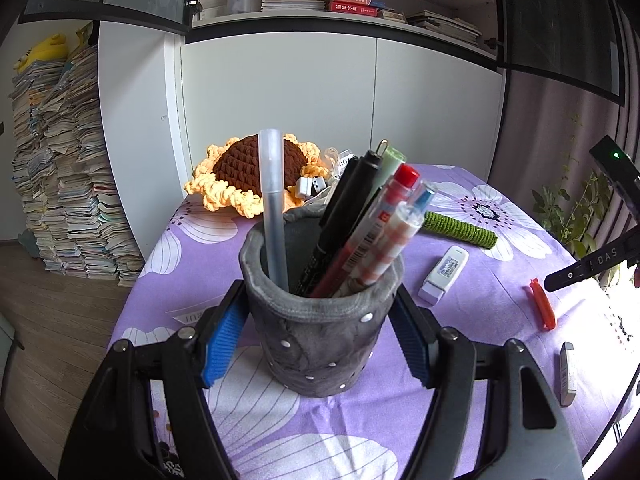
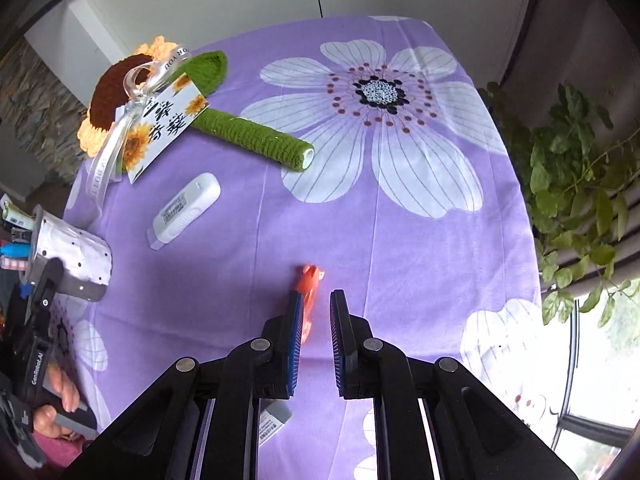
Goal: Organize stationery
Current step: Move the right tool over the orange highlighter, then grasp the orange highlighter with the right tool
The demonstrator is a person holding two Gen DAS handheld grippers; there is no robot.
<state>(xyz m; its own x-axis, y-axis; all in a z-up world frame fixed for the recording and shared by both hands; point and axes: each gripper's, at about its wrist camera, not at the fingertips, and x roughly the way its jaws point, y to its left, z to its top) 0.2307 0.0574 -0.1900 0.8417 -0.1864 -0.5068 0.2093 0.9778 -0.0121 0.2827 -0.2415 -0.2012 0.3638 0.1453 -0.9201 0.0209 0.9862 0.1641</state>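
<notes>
My left gripper (image 1: 320,308) is shut on a grey felt pen holder (image 1: 320,344) that stands upright on the purple flowered cloth (image 1: 500,292), one blue pad on each side. Several pens (image 1: 360,232) stick out of it. In the right wrist view the holder (image 2: 76,256) and left gripper (image 2: 40,300) sit at the far left. My right gripper (image 2: 316,300) points steeply down, shut to a narrow slit with nothing between its pads. Under its left finger lies a small orange clip-like piece (image 2: 310,280) (image 1: 542,306). One right finger (image 1: 580,270) shows at the right edge.
A white correction tape (image 2: 184,210) (image 1: 444,274) lies between holder and orange piece. A grey eraser (image 1: 567,372) (image 2: 274,420) lies near the table's front right. A crochet sunflower (image 2: 116,96) with green stem (image 2: 256,136) is at the back. A leafy plant (image 2: 580,200) borders the right edge.
</notes>
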